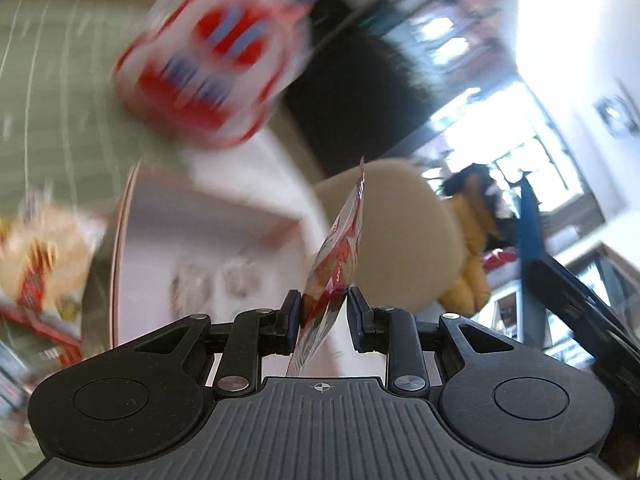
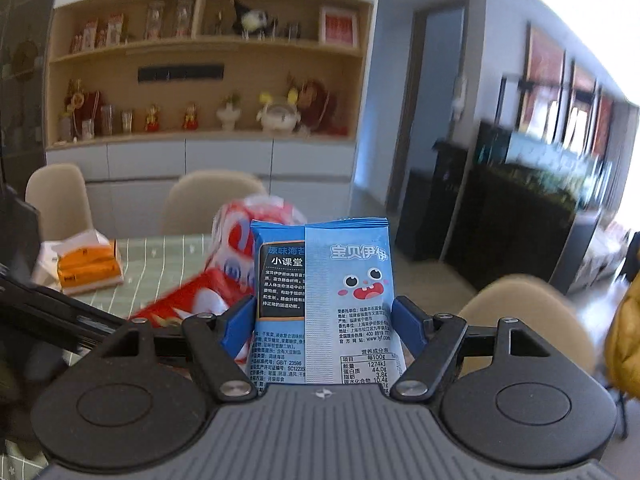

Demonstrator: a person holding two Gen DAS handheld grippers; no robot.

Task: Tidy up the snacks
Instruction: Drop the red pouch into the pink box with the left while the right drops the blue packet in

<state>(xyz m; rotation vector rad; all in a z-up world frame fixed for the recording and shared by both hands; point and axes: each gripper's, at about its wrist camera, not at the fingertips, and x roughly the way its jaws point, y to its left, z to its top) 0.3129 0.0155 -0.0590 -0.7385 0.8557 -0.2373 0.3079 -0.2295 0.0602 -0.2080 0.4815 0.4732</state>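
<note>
My left gripper [image 1: 323, 312] has a thin red snack packet [image 1: 340, 256] standing edge-on between its fingers; the left pad touches it, the right pad stands a little off it. Below it lies a white tray with a pink rim [image 1: 120, 240]. A blurred red and white bag [image 1: 212, 64] lies on the green tablecloth beyond. My right gripper [image 2: 323, 320] is shut on a blue seaweed snack packet [image 2: 348, 288], held upright above the table. The red and white bag [image 2: 236, 236] shows behind it.
An orange tissue pack [image 2: 86, 268] lies on the green striped tablecloth [image 2: 160, 264]. More snack packets [image 1: 40, 264] lie left of the tray. Beige chairs [image 2: 208, 196] stand around the table. A person in yellow [image 1: 468, 248] is at the right.
</note>
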